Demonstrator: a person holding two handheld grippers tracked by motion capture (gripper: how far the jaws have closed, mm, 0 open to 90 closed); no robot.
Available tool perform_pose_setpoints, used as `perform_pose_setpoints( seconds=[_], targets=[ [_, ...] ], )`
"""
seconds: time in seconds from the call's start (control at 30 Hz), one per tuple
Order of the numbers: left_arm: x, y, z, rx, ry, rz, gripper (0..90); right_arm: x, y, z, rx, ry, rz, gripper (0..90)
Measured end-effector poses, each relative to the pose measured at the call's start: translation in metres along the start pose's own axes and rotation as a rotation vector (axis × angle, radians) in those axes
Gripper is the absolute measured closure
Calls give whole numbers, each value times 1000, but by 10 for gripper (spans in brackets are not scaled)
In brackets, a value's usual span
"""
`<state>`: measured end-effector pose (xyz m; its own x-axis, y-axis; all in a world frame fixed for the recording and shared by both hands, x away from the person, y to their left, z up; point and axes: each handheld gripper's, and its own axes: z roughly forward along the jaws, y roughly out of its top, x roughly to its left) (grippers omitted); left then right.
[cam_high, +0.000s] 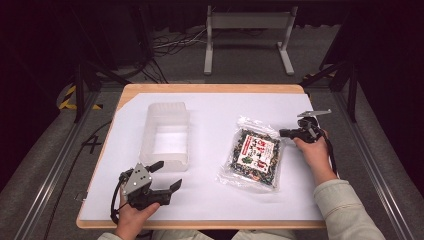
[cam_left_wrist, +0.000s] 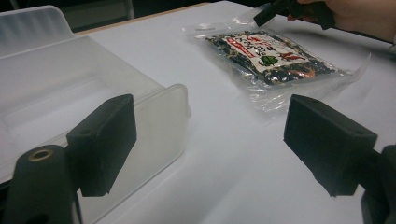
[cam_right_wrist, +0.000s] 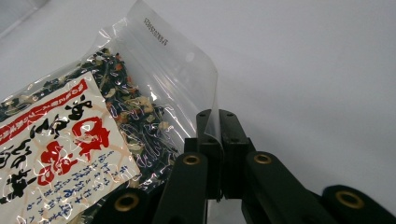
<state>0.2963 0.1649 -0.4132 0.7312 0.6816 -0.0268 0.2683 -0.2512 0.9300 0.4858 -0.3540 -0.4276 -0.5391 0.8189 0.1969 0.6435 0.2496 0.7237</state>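
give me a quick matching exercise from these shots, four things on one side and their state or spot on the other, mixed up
Things:
1. left gripper
2. right gripper
3. plastic container
4. snack bag

States:
A. empty, translucent, on the table's left half
B. jaws spread wide, nothing between them
C. flat on the white sheet, clear edge pinched
D. jaws closed on a clear film edge

Pairs: 1-B, 2-D, 3-A, 4-C

- Clear plastic container (cam_left_wrist: 93, 93): cut off by the left and top edges of the left gripper view.
- Snack bag (cam_right_wrist: 70, 140): runs off the left and bottom edges of the right gripper view; label print too small to read in the high view.
- Right hand (cam_left_wrist: 359, 16): cropped at upper right of the left gripper view.
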Motion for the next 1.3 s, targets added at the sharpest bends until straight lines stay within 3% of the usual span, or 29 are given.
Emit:
perform_pose_setpoints(
  seconds=[0.1,0.3,0.4,0.47,0.63,0.7,0.8,0.97,1.03,1.1,1.3],
  targets=[
    [-3,3,1,0,-8,21,207,2,2,-3,-10,-1,-9,900],
    [-4,6,3,-12,-42,-14,234,7,9,-15,-46,2,-22,900],
    [-1,5,4,-29,-103,-42,267,10,14,-25,-79,8,-30,900],
    [0,5,6,-25,-117,-46,274,12,17,-31,-97,11,-35,900],
    [-1,6,8,-48,-106,-33,258,22,26,-47,-143,19,-61,900],
    [-1,6,11,-48,-108,-46,188,27,30,-55,-163,28,-73,900],
    [-1,6,12,-46,-94,-34,191,34,36,-66,-196,36,-96,900],
    [0,5,14,-41,-90,-49,213,51,49,-92,-262,51,-144,900],
    [0,3,15,-59,-106,-84,244,56,53,-100,-285,70,-161,900],
    [1,2,15,-75,-116,-95,243,62,56,-107,-305,76,-179,900],
    [1,2,16,-80,-105,-76,199,75,63,-121,-344,95,-220,900]
  ],
)
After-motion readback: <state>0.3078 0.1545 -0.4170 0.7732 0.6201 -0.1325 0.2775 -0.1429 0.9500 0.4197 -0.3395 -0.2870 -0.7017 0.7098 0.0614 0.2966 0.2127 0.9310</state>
